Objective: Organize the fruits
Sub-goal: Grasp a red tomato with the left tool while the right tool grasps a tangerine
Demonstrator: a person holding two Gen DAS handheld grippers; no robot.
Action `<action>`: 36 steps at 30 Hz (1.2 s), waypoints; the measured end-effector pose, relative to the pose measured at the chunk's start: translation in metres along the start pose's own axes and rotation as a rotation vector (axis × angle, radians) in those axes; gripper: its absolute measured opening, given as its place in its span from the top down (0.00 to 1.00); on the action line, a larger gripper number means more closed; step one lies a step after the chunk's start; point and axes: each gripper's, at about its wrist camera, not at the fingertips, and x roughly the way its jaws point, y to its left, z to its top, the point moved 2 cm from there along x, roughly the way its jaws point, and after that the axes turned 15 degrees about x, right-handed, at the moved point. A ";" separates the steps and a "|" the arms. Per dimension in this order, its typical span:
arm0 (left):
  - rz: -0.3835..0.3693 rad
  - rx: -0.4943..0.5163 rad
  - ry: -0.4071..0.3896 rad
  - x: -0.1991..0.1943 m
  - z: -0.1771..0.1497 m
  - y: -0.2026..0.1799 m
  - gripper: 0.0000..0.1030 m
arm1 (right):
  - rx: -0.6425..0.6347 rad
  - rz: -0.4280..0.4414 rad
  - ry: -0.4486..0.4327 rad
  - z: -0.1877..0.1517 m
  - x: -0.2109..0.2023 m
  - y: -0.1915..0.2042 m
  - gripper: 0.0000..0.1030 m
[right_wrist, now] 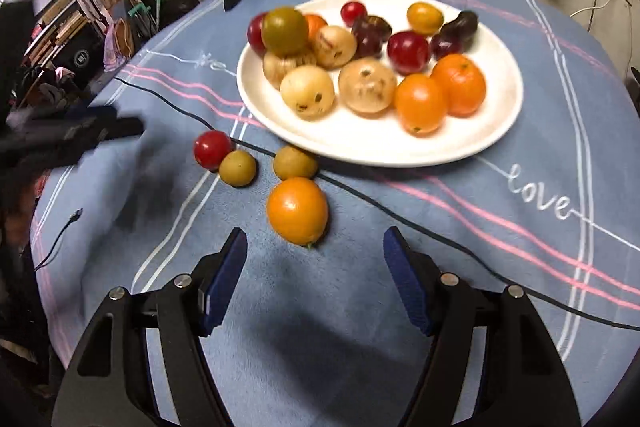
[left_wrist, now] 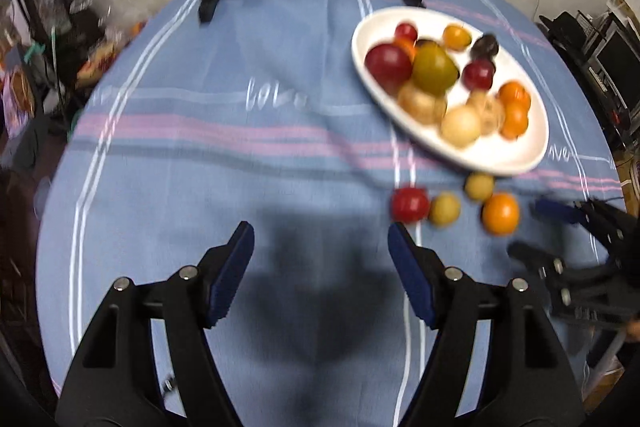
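On the blue striped cloth [right_wrist: 360,307] covering the surface, white stitched writing is reading "love" [right_wrist: 538,197] (repeated elsewhere, blurred). Both the left tool [left_wrist: 320,247] and right tool [right_wrist: 316,251] are standing spread, pinching nothing. Most fruits are sitting on the white plate [right_wrist: 400,147]; an orange [right_wrist: 297,209], a tomato [right_wrist: 212,149] and two yellowish fruits [right_wrist: 237,167] are lying just beside it.

My left view smears the plate [left_wrist: 516,159] fruit; my right gripper [left_wrist: 532,227] blurs at its edge. An orange [right_wrist: 316,23] hides behind piled fruit.
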 end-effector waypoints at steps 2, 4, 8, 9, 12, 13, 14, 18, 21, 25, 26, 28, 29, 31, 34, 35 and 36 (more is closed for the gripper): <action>-0.002 -0.004 0.012 0.000 -0.012 0.000 0.31 | -0.012 -0.008 0.007 0.004 0.008 0.005 0.31; -0.008 -0.004 0.017 0.000 -0.017 -0.001 0.31 | -0.025 -0.029 0.013 0.005 0.016 0.008 0.35; -0.026 0.019 0.012 -0.002 -0.017 -0.011 0.31 | -0.054 -0.045 0.036 0.008 0.024 0.013 0.59; -0.032 0.028 0.011 0.000 -0.015 -0.014 0.31 | -0.055 -0.042 0.040 0.008 0.022 0.015 0.65; -0.052 0.065 0.006 0.006 -0.007 -0.023 0.31 | -0.064 -0.034 0.022 0.007 0.009 0.015 0.66; -0.053 0.078 0.006 0.009 -0.004 -0.027 0.31 | -0.045 -0.019 0.019 0.006 0.003 0.012 0.65; -0.058 0.096 0.007 0.013 0.000 -0.031 0.31 | -0.032 -0.012 0.018 0.005 0.000 0.009 0.65; -0.065 0.143 0.004 0.029 0.013 -0.038 0.32 | 0.043 0.004 0.014 -0.002 -0.011 -0.008 0.65; -0.061 0.185 0.008 0.038 0.020 -0.042 0.32 | 0.081 0.011 0.019 -0.008 -0.013 -0.016 0.65; -0.064 0.215 0.010 0.046 0.027 -0.045 0.33 | 0.101 0.010 0.024 -0.012 -0.012 -0.017 0.66; -0.066 0.218 0.007 0.047 0.028 -0.046 0.34 | 0.104 0.010 0.024 -0.013 -0.011 -0.017 0.66; -0.070 0.230 0.002 0.048 0.030 -0.048 0.33 | 0.105 0.011 0.025 -0.014 -0.011 -0.014 0.65; -0.070 0.239 -0.001 0.049 0.032 -0.050 0.34 | 0.105 0.011 0.025 -0.014 -0.011 -0.013 0.65; -0.073 0.240 -0.017 0.050 0.036 -0.050 0.35 | 0.106 0.011 0.028 -0.015 -0.010 -0.011 0.65; -0.095 0.231 -0.026 0.052 0.042 -0.049 0.39 | 0.110 0.009 0.036 -0.018 -0.009 -0.012 0.65; -0.113 0.237 -0.018 0.055 0.044 -0.051 0.43 | 0.112 0.010 0.039 -0.017 -0.008 -0.012 0.65; -0.135 0.246 -0.007 0.057 0.045 -0.053 0.46 | 0.114 0.011 0.041 -0.018 -0.007 -0.011 0.65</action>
